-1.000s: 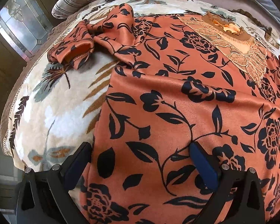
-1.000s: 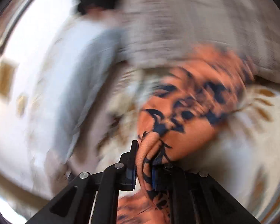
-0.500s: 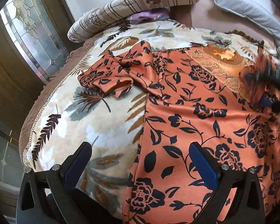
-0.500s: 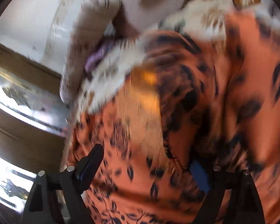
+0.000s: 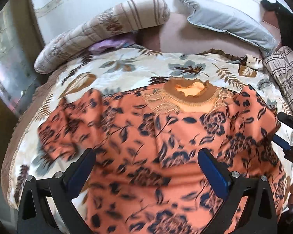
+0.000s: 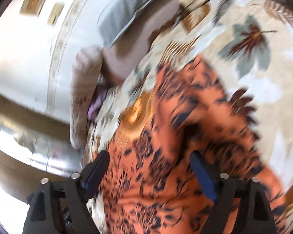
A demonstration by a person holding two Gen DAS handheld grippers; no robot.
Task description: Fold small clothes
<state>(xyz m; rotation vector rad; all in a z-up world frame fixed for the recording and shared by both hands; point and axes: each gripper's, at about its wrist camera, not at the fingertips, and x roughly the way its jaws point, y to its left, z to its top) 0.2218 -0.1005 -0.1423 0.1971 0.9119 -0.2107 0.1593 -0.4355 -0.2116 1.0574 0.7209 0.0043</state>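
Note:
An orange top with a dark flower print lies spread on the bed, its lace collar at the far end. One sleeve lies bunched at the left. The other sleeve lies folded in at the right. My left gripper hovers open above the top's body with nothing between its fingers. My right gripper is over the top near the right sleeve. Its jaws are wide apart and closing, and no cloth is between the pads. It also shows as the right gripper at the edge of the left wrist view.
A leaf-print blanket covers the bed. A striped bolster, a pale blue pillow and a purple cloth lie at the head. Another striped pillow sits at the right. A glass door stands left.
My right gripper let go of the sleeve, opened and swung across over the top. My left gripper rose and drew back, so the whole top and the pillows now show.

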